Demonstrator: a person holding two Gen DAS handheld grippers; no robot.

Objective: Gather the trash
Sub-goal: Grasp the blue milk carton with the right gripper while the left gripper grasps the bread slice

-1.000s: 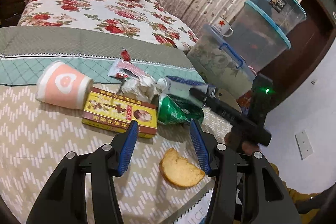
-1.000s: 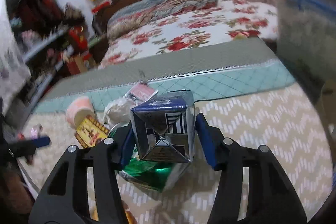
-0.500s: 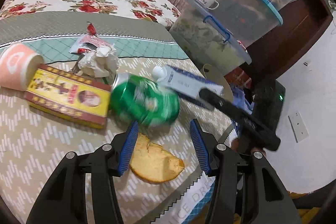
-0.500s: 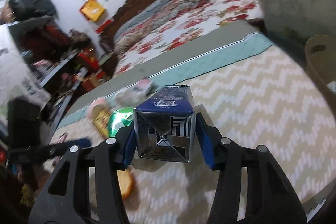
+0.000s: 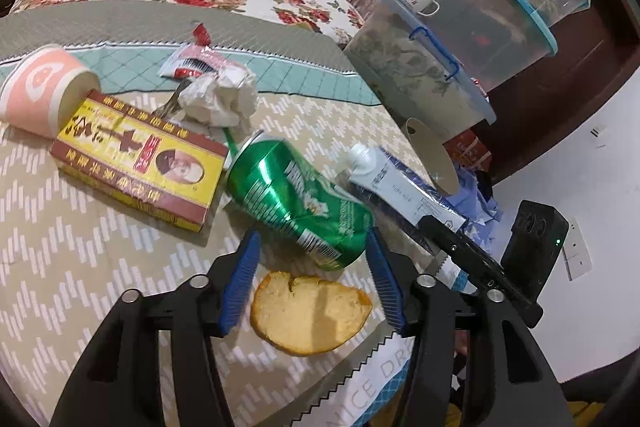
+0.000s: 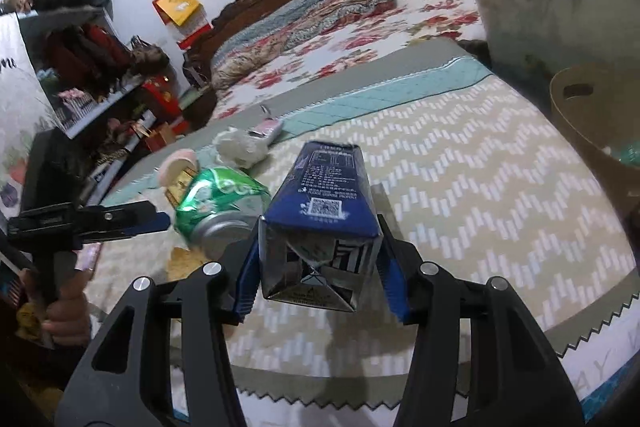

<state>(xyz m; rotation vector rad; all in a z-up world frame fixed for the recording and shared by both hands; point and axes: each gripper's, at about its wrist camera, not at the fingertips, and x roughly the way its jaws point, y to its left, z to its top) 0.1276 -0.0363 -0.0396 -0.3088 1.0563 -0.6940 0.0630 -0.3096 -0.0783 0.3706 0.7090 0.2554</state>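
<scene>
My right gripper is shut on a blue milk carton, held just above the zigzag cloth; the carton also shows in the left wrist view. My left gripper is open, its blue fingers either side of the base of a dented green can lying on the table. The can also shows in the right wrist view. A piece of bread lies under the left gripper.
A yellow-red box, a pink paper cup, crumpled tissue and a red-white wrapper lie behind the can. A tan bin stands off the table's right edge, under stacked plastic tubs.
My left gripper has moved forward so its open fingers now flank the can. My right gripper has drawn the carton back and to the right, toward the table's edge.
</scene>
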